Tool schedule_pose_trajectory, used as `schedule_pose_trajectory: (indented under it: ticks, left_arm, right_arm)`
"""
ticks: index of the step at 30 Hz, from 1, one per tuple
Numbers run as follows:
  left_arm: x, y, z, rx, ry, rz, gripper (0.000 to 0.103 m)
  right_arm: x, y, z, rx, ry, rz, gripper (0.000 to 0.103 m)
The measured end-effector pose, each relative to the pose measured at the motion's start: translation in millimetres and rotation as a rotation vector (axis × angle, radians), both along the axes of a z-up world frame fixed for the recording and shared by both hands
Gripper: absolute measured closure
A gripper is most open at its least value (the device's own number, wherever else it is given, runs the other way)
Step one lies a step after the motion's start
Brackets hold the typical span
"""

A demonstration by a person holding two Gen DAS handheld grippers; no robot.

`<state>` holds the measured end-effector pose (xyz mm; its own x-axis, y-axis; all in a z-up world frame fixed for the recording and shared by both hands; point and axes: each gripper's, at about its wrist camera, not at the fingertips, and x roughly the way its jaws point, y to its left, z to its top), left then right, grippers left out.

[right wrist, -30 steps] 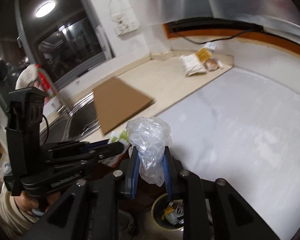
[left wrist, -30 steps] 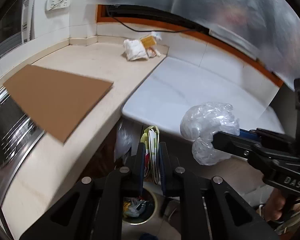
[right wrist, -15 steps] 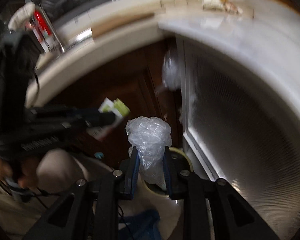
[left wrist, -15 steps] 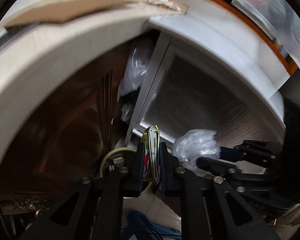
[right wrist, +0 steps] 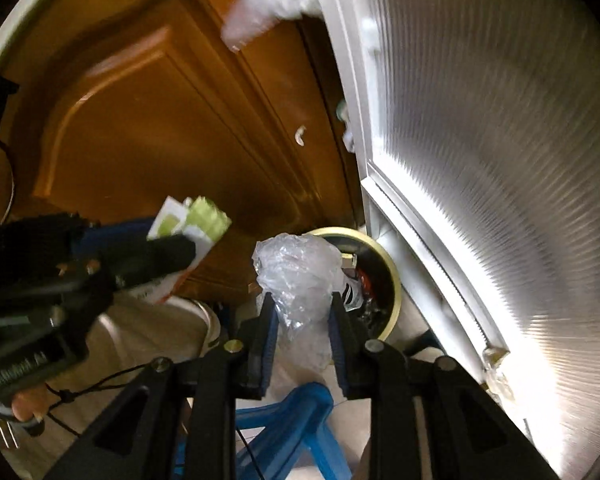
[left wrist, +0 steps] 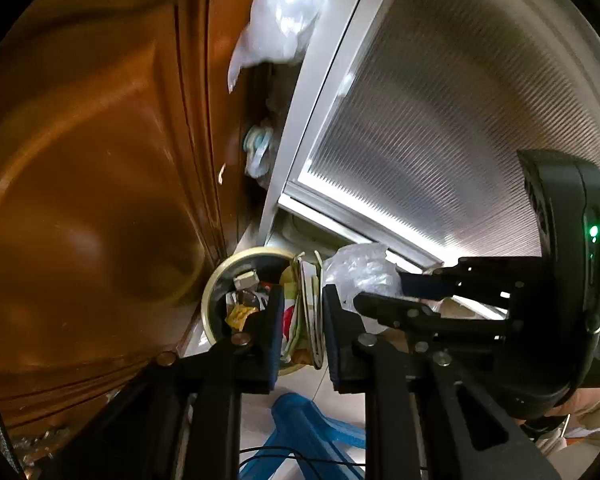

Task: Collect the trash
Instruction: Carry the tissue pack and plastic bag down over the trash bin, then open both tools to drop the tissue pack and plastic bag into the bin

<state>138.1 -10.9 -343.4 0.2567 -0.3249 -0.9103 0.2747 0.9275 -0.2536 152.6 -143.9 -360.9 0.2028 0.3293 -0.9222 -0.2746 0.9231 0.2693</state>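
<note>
My left gripper (left wrist: 300, 312) is shut on a flat green-and-white paper package (left wrist: 306, 312), held just above and at the right edge of a round cream-rimmed trash bin (left wrist: 216, 280) with wrappers inside. My right gripper (right wrist: 302, 312) is shut on a crumpled clear plastic bag (right wrist: 296, 276), held just left of the same bin (right wrist: 388, 264). In the left wrist view the right gripper (left wrist: 364, 292) and its bag (left wrist: 356, 270) sit right of the package. In the right wrist view the left gripper (right wrist: 180, 250) and package (right wrist: 188, 220) are at left.
A brown wooden cabinet door (left wrist: 100, 160) stands left of the bin and a ribbed frosted panel door (left wrist: 440, 120) to its right. A clear bag (left wrist: 280, 12) hangs in the gap above. A blue plastic stool (right wrist: 296, 420) is below the grippers on the floor.
Both grippers have dropped from counter height down to the floor bin, still holding their items. The bin is now close under the fingers.
</note>
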Motion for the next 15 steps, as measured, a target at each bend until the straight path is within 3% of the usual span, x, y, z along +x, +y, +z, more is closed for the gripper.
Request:
schedule_pose_trajectory:
  ticks: [5,11,15]
  left_arm:
    - [8.6,0.5,-21.6,0.009,0.037,-0.008,0.078]
    - [11.9,2.9,-27.8,0.034,0.038,-0.018,0.069]
    - [13.1,5.4,-32.6,0.05,0.046,-0.013,0.066]
  right_arm:
    - [7.1,-3.1,-14.8,-0.002,0.028,-0.027,0.076]
    - [13.0,-1.6,-22.7,0.003,0.053,-0.039,0.075]
    - [16.7,-1.3,-30.4,0.007,0.073,-0.045,0.069]
